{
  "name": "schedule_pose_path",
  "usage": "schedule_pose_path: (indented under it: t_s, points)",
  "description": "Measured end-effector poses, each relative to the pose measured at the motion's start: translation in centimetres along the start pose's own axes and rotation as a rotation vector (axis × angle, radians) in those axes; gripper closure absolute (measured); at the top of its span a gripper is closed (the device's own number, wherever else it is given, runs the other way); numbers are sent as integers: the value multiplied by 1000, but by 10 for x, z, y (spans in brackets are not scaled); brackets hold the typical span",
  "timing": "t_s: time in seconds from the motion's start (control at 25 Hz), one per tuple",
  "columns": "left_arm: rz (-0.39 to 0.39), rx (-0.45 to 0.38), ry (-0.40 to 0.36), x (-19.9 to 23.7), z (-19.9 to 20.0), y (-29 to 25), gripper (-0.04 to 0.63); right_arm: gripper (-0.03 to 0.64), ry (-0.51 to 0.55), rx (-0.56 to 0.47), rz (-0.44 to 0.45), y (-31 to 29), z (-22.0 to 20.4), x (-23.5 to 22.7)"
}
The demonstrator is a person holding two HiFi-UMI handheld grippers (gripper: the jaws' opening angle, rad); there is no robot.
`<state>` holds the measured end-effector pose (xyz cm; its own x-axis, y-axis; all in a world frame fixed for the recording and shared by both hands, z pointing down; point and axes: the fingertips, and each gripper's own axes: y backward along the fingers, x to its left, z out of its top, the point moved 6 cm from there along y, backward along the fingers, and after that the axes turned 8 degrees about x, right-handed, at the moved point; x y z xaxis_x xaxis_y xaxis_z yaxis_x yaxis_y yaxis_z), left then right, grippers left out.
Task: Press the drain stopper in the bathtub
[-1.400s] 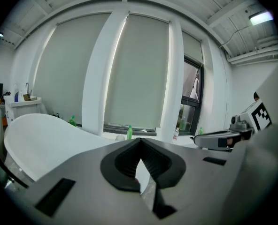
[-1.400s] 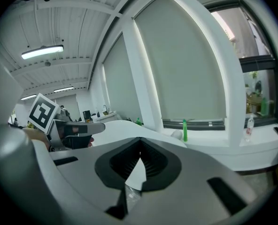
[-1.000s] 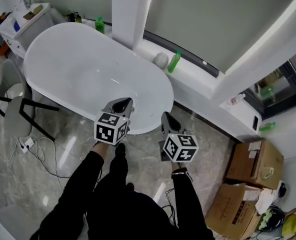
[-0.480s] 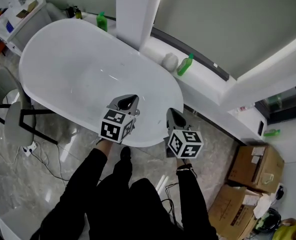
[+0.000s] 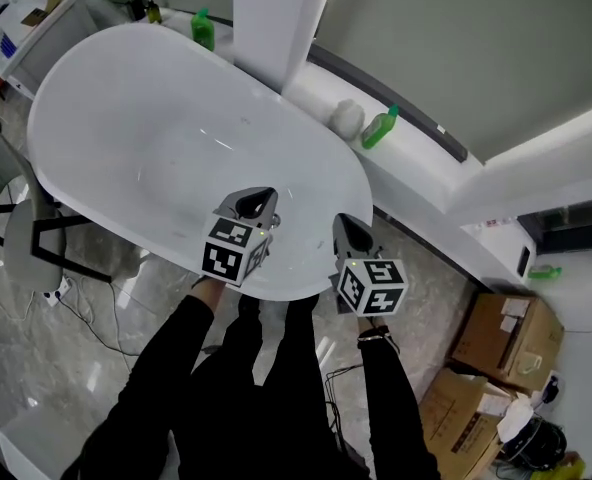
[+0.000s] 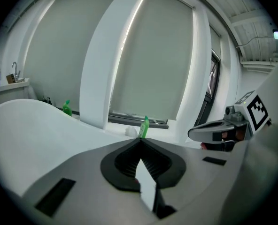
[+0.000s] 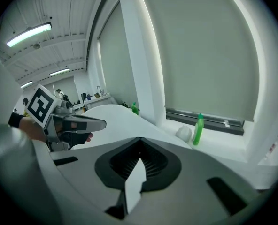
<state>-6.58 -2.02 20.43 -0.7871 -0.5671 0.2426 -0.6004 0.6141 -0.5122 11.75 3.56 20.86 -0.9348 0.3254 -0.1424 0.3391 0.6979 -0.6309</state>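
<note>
Drain stopper: not visible inside the white oval bathtub (image 5: 126, 138); probably a stiff sprung cap wanting a firm central push (no gripping). Left gripper (image 5: 264, 202) and right gripper (image 5: 345, 225) hover by its near rim, both with jaws pressed together and empty.

There is one white bathtub (image 5: 126, 128). Two grippers hang over its near rim: the left gripper (image 5: 254, 204) and the right gripper (image 5: 348, 232). On the window ledge are two green bottles, a far bottle (image 5: 203, 28) and a near bottle (image 5: 380, 128), and one white lump (image 5: 348, 116). The floor holds two cardboard boxes, a nearer box (image 5: 461, 408) and a farther box (image 5: 501, 333), and one chair (image 5: 26, 233).
</note>
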Motion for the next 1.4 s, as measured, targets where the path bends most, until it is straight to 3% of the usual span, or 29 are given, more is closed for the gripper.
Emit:
schedule_pose_path:
  t_s: [0.44,0.76,1.04,1.4]
  points:
    - [71,66,76,14,-26,-49,595,617,97,93,96,-47,5,-33]
    - [127,137,182,33,-69,-116,595,617,126,176,178,-93,-13,-72]
    - [182,207,246,60,-124,-172,595,617,107,246,231,-159,-52,-90]
    - [195,296,335,81,-194,-224,595,617,112,369,283,-245,-119,-89]
